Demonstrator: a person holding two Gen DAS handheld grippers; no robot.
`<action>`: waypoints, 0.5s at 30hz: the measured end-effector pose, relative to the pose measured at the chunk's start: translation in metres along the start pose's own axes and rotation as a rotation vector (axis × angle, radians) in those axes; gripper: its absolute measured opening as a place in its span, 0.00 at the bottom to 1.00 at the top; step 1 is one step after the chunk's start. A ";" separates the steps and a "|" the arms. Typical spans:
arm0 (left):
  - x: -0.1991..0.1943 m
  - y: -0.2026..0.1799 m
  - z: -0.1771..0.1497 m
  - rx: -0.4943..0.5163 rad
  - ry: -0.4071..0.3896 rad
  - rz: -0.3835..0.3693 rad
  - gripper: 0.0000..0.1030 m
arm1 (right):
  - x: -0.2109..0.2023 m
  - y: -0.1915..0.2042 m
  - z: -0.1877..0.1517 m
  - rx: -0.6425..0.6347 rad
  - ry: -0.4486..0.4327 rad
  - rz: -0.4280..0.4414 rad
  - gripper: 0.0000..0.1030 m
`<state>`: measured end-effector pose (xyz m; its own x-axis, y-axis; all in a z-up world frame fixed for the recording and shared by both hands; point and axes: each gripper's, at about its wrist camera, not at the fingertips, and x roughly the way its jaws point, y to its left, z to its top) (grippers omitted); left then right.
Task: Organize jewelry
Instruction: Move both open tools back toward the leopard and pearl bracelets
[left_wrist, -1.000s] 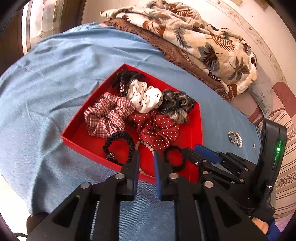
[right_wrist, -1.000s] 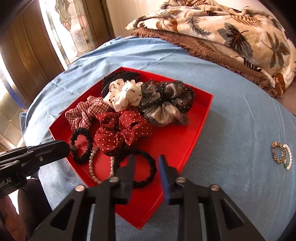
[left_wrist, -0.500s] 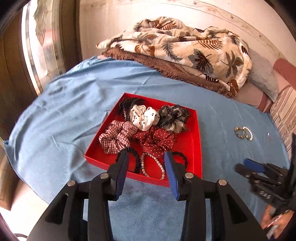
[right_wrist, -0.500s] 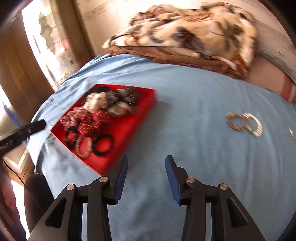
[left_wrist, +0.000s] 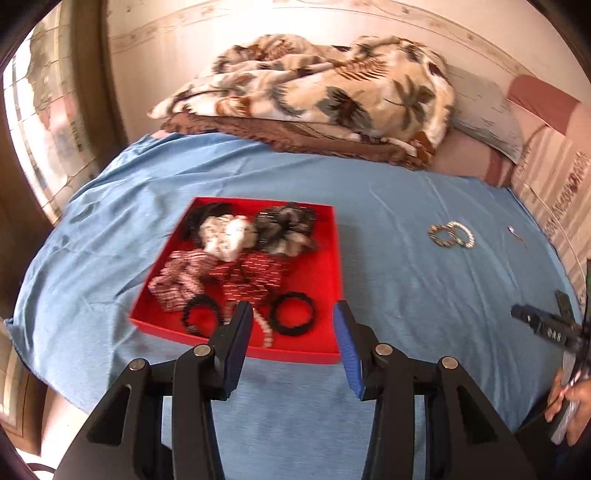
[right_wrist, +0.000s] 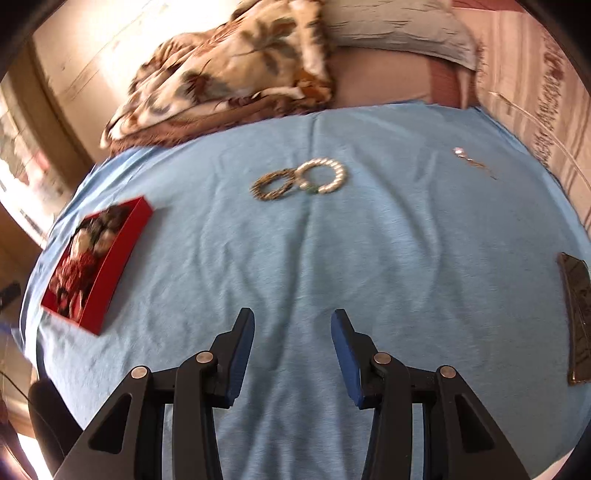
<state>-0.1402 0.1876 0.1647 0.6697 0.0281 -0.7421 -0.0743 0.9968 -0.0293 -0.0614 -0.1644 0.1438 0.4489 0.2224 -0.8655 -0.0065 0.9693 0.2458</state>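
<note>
Red tray (right_wrist: 122, 236) at left, already holding scrunchies; the two bracelets (right_wrist: 301, 179) lie touching on the bed's blue sheet (right_wrist: 332, 258), well apart from it — their pair axis runs left–right. Right gripper (right_wrist: 293, 345), fingers apart and empty, should straddle one ring's rim. Left gripper (left_wrist: 291, 345), likewise apart and empty, hangs over the tray's near edge.

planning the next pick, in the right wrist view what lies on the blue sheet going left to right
red tray of scrunchies → brown beaded bracelet → white pearl bracelet → small silver pin-like piece → dark flat object at the right edge
</note>
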 end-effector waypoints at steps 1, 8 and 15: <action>0.002 -0.009 0.001 0.014 0.007 -0.012 0.42 | -0.002 -0.004 0.003 0.008 -0.008 -0.004 0.46; 0.010 -0.060 0.012 0.128 0.011 -0.031 0.42 | 0.001 -0.022 0.015 0.041 -0.037 0.001 0.46; 0.020 -0.101 0.013 0.215 0.012 -0.001 0.44 | 0.011 -0.039 0.013 0.083 -0.038 0.011 0.46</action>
<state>-0.1101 0.0881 0.1617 0.6607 0.0274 -0.7502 0.0869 0.9898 0.1127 -0.0447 -0.2010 0.1305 0.4828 0.2271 -0.8458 0.0619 0.9545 0.2916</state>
